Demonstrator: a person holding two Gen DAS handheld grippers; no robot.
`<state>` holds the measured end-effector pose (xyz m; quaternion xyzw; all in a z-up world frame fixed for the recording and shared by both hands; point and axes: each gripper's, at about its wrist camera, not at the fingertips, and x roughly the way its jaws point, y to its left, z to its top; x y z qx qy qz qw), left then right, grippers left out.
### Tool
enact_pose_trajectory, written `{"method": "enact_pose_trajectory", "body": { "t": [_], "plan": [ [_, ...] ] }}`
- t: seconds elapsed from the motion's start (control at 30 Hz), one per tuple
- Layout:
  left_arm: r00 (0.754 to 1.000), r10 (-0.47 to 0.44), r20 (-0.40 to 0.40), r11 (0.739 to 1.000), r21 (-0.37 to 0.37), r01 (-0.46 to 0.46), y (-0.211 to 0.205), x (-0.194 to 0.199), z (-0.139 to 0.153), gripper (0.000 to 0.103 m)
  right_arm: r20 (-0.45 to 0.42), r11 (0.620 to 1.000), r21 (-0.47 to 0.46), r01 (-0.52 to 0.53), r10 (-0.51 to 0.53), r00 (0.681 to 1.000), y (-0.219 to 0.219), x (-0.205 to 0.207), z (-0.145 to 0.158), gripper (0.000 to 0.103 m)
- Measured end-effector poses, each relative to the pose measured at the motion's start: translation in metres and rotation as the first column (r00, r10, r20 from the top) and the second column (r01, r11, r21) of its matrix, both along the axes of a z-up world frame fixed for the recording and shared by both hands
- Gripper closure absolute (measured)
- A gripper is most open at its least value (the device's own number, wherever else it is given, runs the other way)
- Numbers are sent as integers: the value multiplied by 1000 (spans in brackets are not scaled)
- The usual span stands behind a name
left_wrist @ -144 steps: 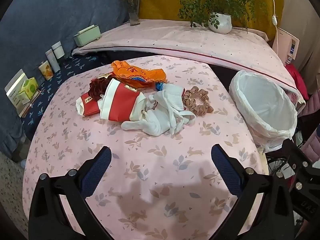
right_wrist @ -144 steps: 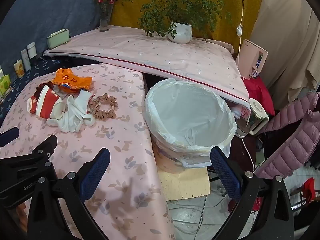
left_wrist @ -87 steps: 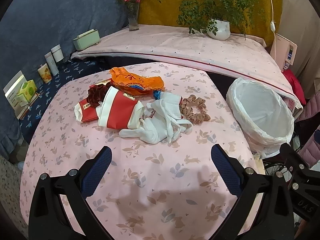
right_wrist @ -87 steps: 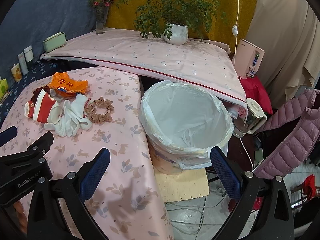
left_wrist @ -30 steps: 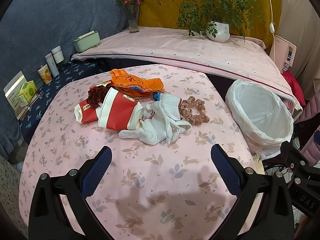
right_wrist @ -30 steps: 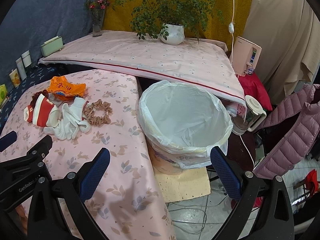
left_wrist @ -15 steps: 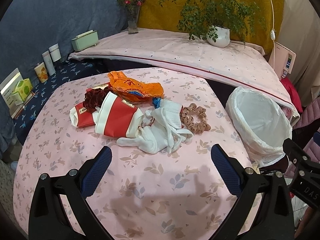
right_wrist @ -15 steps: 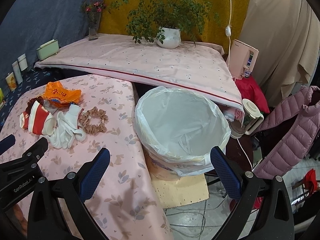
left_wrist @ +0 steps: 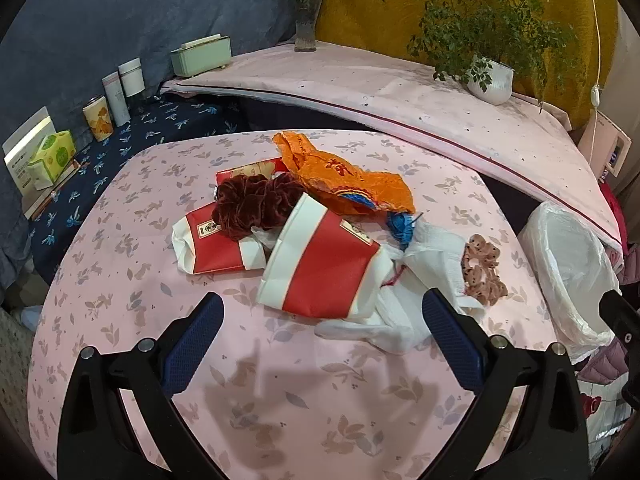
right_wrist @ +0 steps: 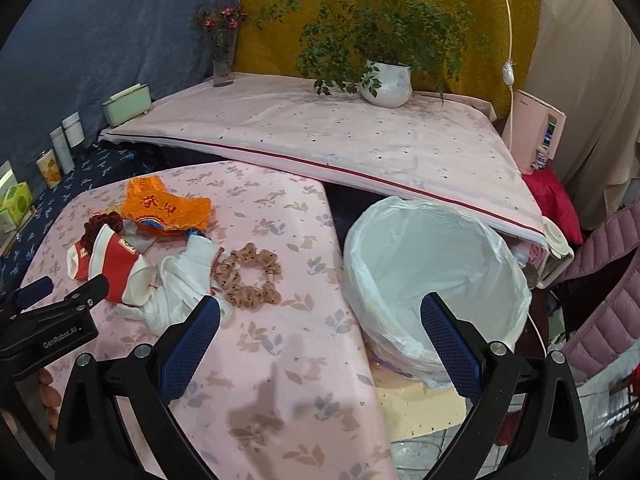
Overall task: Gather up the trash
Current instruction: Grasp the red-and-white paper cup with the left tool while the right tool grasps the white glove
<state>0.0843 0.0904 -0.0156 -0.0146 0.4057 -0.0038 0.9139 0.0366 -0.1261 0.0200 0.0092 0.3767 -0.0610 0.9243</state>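
Above bare table point(left_wrist: 132, 312) front | both hand-held grippers released, left point(left_wrist: 320, 344), right point(right_wrist: 318, 346) | bin point(right_wrist: 516, 280) beside table edge

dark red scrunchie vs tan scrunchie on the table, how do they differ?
Colour: the dark red scrunchie is a plain deep maroon with a velvety look; the tan scrunchie is pale with small dark dots.
Placement: the dark red scrunchie sits on top of the red-and-white packets in the pile; the tan scrunchie lies flat on the tablecloth, nearer the bin.
Shared: both are ruffled fabric rings, neither held.
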Motion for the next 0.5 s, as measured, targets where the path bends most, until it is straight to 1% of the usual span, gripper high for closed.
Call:
{"method": "enact_pose_trajectory", "body": {
  "t": [0.13,0.2,0.3,0.37,0.4,0.5],
  "plan": [
    [1000,13,-10,1000,-24,-14,18,20,-7,8,-7,999,16,-45,45,999,19,15,-7,7],
    [1000,12,-16,999,-48,-12,24,28,-11,8,-14,997,29,-69,70,997,29,22,-13,7],
    [1000,0,-26,997,-73,-2,29,39,-17,9,-26,994,35,-104,105,994,43,33,-21,9],
    [999,-28,-40,996,-85,25,28,44,-23,19,-35,991,37,-128,129,991,53,40,-27,11],
    [998,-40,-48,996,-85,36,28,47,-25,21,-39,989,40,-139,140,989,57,43,-30,13],
    [996,-66,-64,994,-93,60,27,51,-31,33,-60,985,52,-164,167,984,69,53,-40,19]
  ]
}}
